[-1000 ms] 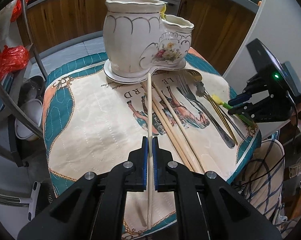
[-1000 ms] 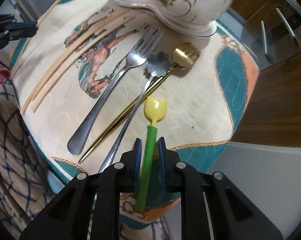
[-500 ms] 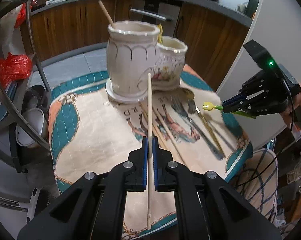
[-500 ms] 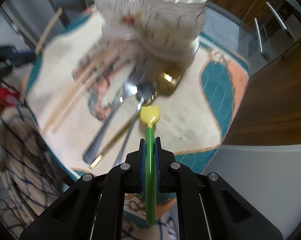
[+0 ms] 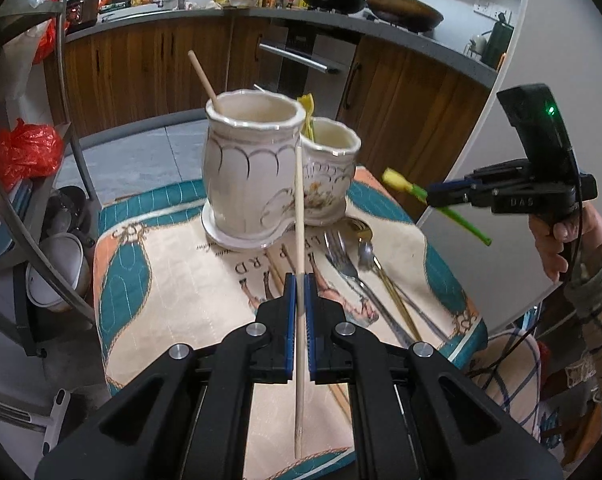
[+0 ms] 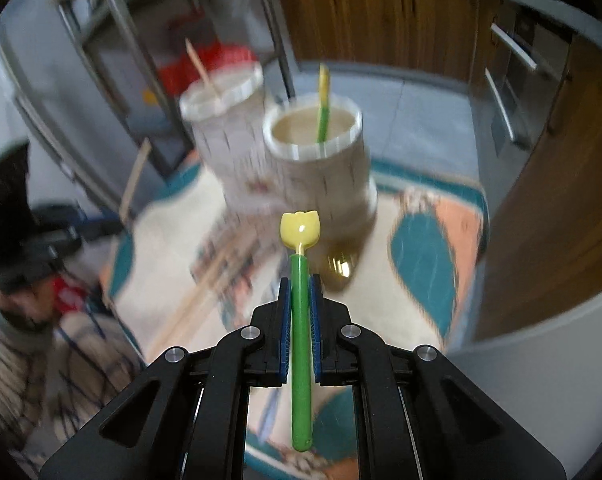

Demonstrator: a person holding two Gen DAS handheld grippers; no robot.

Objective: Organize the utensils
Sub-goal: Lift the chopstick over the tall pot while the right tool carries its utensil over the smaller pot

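My left gripper [image 5: 299, 280] is shut on a wooden chopstick [image 5: 299, 216], held above the mat and pointing at the white two-pot ceramic holder [image 5: 253, 184]. The tall pot holds one chopstick [image 5: 203, 76]; the small pot [image 6: 313, 136] holds a green-handled utensil [image 6: 322, 104]. My right gripper [image 6: 299, 284] is shut on a green-handled yellow tulip spoon [image 6: 300, 232], raised in the air right of the holder; it also shows in the left wrist view [image 5: 433, 199]. A fork [image 5: 345, 264], a gold spoon [image 5: 385, 280] and more chopsticks [image 5: 277, 272] lie on the mat.
The holder stands on a small round table with a teal and cream mat [image 5: 173, 280]. Wooden kitchen cabinets [image 5: 149, 68] are behind. A metal rack with a red bag [image 5: 21, 152] and bowls stands at the left. A white wall [image 5: 497, 168] is at the right.
Both grippers have risen with their utensils. The right gripper lifted the tulip spoon off the mat and now faces the small pot. The left chopstick now points at the holder's side.
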